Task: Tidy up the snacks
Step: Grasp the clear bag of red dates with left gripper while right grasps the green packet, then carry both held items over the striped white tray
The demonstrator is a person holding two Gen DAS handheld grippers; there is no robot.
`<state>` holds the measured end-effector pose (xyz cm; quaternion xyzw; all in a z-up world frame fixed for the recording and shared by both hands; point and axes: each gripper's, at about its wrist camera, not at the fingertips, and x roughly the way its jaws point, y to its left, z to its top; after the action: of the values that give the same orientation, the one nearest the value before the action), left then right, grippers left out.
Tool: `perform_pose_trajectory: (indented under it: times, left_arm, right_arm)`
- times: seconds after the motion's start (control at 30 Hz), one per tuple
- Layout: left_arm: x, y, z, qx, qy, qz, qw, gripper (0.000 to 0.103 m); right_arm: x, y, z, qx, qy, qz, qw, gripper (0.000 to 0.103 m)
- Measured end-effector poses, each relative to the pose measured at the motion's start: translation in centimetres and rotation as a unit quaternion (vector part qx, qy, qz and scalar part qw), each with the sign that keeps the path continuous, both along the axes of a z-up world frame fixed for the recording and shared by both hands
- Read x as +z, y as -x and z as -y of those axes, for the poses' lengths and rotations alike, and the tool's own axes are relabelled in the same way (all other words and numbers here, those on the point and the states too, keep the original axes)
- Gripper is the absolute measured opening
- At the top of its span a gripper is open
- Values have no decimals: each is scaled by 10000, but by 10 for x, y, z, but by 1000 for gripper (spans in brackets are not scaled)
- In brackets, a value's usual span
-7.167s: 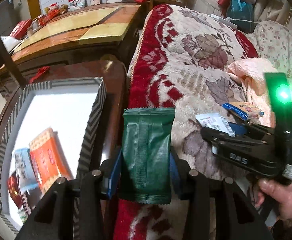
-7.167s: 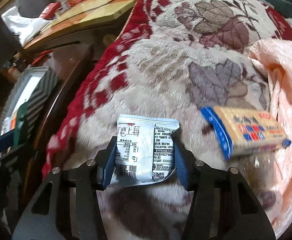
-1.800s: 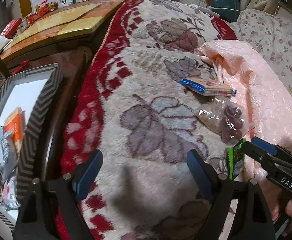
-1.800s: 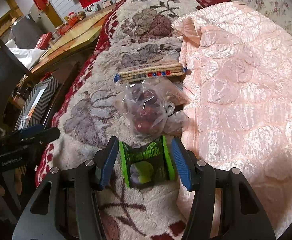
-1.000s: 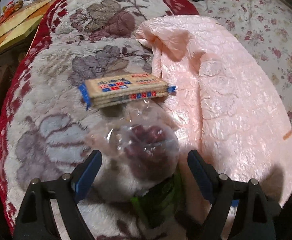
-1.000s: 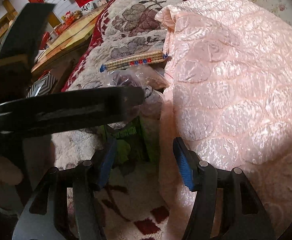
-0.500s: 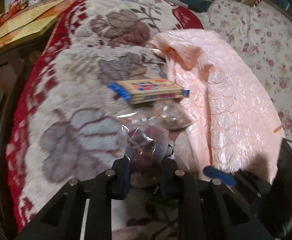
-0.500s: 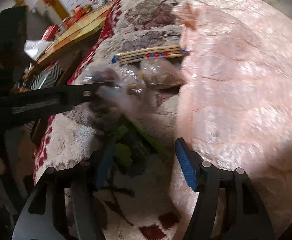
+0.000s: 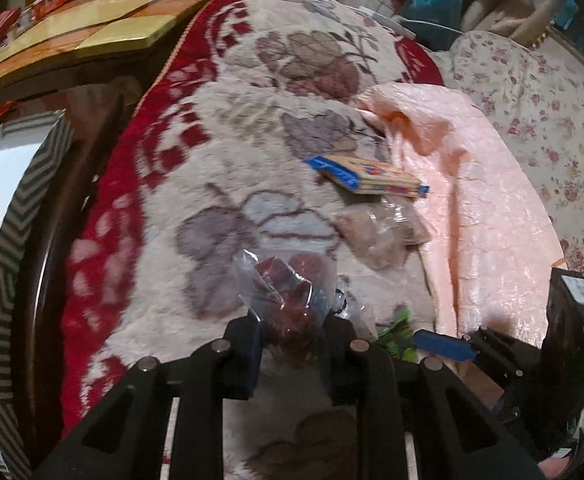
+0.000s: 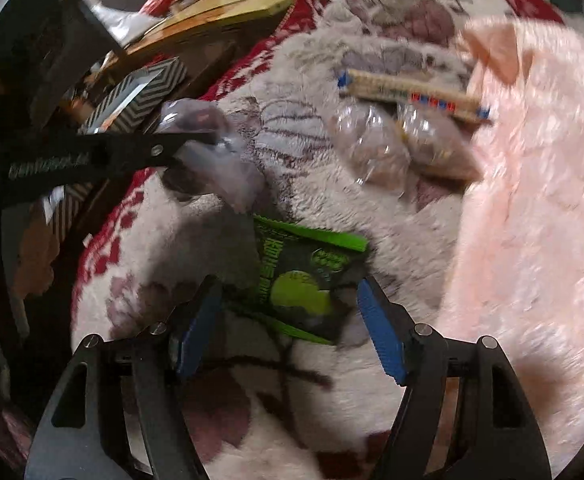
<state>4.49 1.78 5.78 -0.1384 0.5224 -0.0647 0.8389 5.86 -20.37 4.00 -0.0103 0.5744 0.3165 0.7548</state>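
My left gripper [image 9: 290,344] is shut on a clear bag of dark red fruit [image 9: 292,292], held just above the floral blanket [image 9: 212,184]. The right wrist view shows this same bag [image 10: 208,148] pinched in the left gripper [image 10: 188,144], to the left. My right gripper [image 10: 288,320] stands open around a green snack packet [image 10: 300,280] that lies on the blanket; the pads do not press it. Farther off lie a blue-ended cracker pack [image 9: 368,176] and a clear bag of brown snacks [image 9: 380,232]; the right wrist view also shows the cracker pack [image 10: 408,92].
A zigzag-striped box [image 9: 24,200] with snack packs inside stands left of the bed, past a dark wooden edge. A pink quilt [image 9: 492,208] covers the right side. A wooden table [image 9: 92,32] stands at the back left. A hand on the left gripper shows at far left in the right wrist view.
My left gripper closed on the bag of red fruit and carried it left, off the green packet. My right gripper's jaws stand wider around the green packet than a second ago.
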Motion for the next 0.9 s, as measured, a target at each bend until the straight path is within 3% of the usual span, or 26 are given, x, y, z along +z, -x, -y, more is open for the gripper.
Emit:
perform_pose_trajectory:
  times: [0.13, 0.17, 0.2, 0.23, 0.3, 0.47, 0.9]
  left_arm:
    - [-1, 5, -9, 74, -7, 15, 10000, 25]
    - [0, 6, -10, 75, -9, 27, 10000, 25]
    - [1, 8, -12, 86, -12, 46, 10000, 25]
    - [2, 10, -14, 95, -17, 64, 9999, 25]
    - [4, 14, -17, 118, -30, 102, 9999, 25]
    - [10, 25, -26, 208, -115, 191, 9995, 25]
    - [34, 58, -69, 714, -538, 469, 9949, 25]
  right_arm:
    - [-13, -6, 5, -643, -128, -271, 9975, 70]
    - [-14, -6, 4, -668, -128, -195, 9975, 66]
    - [-14, -5, 2, -635, -22, -82, 9979, 53]
    - [-12, -2, 0, -551, 126, 44, 9984, 45]
    - [-9, 1, 0, -441, 152, 132, 9988, 38]
    - [8, 7, -4, -311, 44, 292, 9991, 37]
    - [45, 12, -72, 206, -173, 587, 9979, 37]
